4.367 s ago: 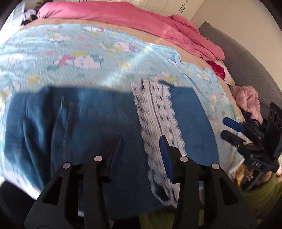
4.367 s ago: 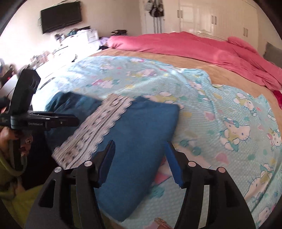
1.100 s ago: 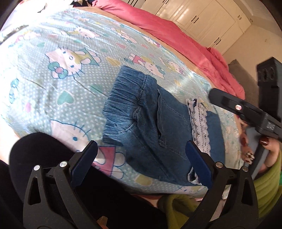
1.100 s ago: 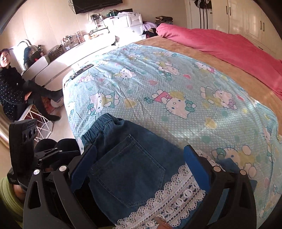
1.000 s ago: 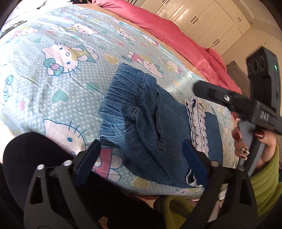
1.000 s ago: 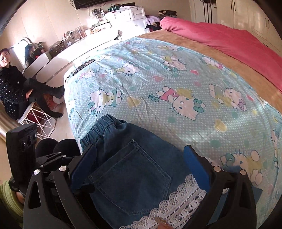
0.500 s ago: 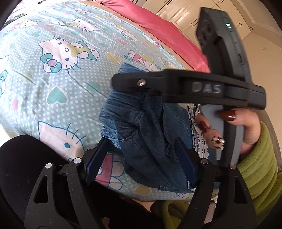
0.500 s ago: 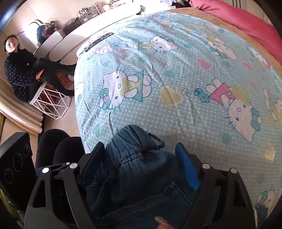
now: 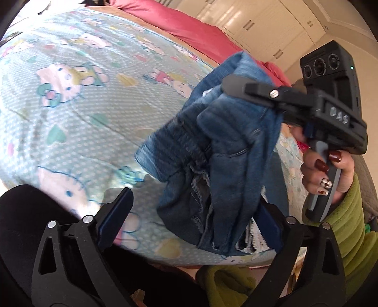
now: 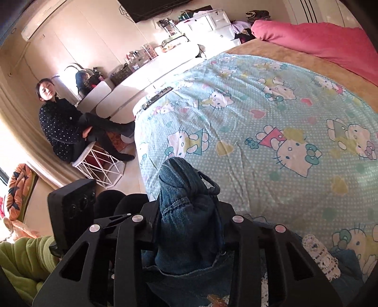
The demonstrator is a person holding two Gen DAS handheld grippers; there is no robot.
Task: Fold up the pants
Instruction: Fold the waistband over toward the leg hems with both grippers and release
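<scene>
A sunlit bedroom: cartoon-print sheet (image 10: 271, 113) on the bed, white wardrobes (image 9: 267, 21), cluttered white dresser (image 10: 165, 59).

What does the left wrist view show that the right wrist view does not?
Only the left wrist view: the open left gripper, empty, and the hand holding the right gripper's handle. Only the right wrist view: a seated woman beside the bed, and a desk. Both: the jeans lifted off the sheet, pinched in the right gripper.
</scene>
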